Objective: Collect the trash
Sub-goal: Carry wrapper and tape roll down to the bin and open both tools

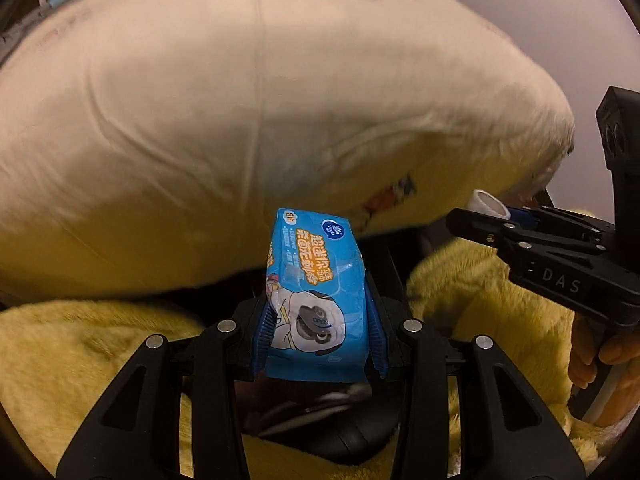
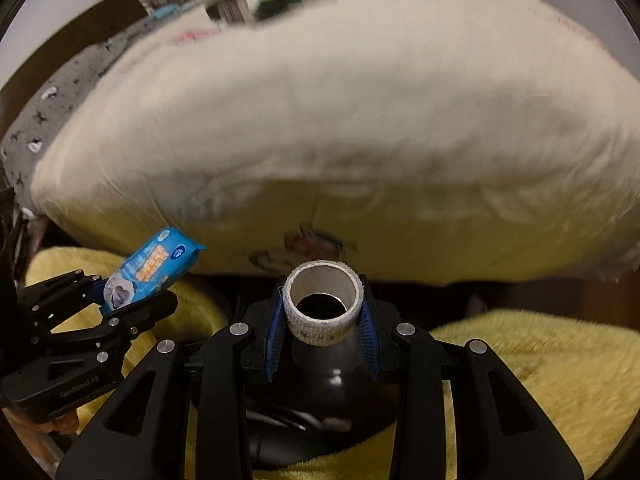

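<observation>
- Gripping a blue wet-wipe packet point(image 1: 316, 304), the left gripper point(image 1: 318, 336) is pressing its fingers point(image 1: 262, 336) on both long edges; packet's long axis is running forward, along them.
- Clamping a white tape roll point(image 2: 323, 306) sideways, the right gripper point(image 2: 324, 332) is keeping the roll's open bore facing the camera.
- Hanging directly below the roll is a black bag point(image 2: 332, 392), nearer the right hand, on the yellow blanket point(image 2: 560, 380).
- Lying beyond both: a cream pillow point(image 1: 240, 100).
</observation>
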`<state>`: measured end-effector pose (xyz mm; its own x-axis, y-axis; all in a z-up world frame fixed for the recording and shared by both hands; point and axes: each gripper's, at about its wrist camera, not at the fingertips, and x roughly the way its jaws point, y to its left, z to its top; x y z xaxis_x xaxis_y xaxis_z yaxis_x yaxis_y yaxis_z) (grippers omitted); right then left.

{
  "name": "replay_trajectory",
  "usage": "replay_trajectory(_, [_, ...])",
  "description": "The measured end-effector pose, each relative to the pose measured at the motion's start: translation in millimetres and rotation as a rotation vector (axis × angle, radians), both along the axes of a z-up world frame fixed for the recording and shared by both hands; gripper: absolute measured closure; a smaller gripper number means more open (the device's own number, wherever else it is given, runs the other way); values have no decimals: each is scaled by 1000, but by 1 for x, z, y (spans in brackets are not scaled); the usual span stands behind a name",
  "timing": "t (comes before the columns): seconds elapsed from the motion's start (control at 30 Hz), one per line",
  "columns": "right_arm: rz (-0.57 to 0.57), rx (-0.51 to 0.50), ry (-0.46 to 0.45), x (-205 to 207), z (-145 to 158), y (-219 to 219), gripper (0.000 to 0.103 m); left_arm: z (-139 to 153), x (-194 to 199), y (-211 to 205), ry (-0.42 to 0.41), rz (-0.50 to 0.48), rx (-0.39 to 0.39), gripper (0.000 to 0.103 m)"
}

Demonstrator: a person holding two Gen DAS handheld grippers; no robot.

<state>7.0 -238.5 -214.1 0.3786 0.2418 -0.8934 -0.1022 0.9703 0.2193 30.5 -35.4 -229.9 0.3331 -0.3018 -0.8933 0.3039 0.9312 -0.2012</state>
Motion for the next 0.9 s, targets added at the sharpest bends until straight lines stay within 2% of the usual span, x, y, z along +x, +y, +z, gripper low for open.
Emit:
replay_trajectory(0.2, [20,-10,71,-2,-21,8,68,-35,3,-9,118,-33,13,64])
replay_trajectory(0.33, [15,3,105,0,-28,10,67,-38,5,-11,129,-32,30,61])
replay_trajectory(0.37, [15,3,108,2,-29,7,67,-38,6,-11,129,-31,31,57])
replay_trajectory(0.4, [12,3,110,2,-29,7,63,-37,6,-10,128,-27,34,51])
replay_trajectory(0.43, [7,3,109,4,-31,5,53,-39,5,-10,124,-23,38,48])
replay_trajectory(0.47, [0,7,105,4,-29,3,48,-37,5,-10,119,-20,43,45])
replay_trajectory(0.6, [-27,7,66,8,-16,-6,45,-25,10,-8,81,0,67,39])
replay_trajectory(0.7, [-58,6,2,12,2,-16,36,-8,11,-1,30,26,72,31])
replay_trajectory(0.9, [-131,-72,-196,17,57,-34,19,52,21,16,-156,91,65,15])
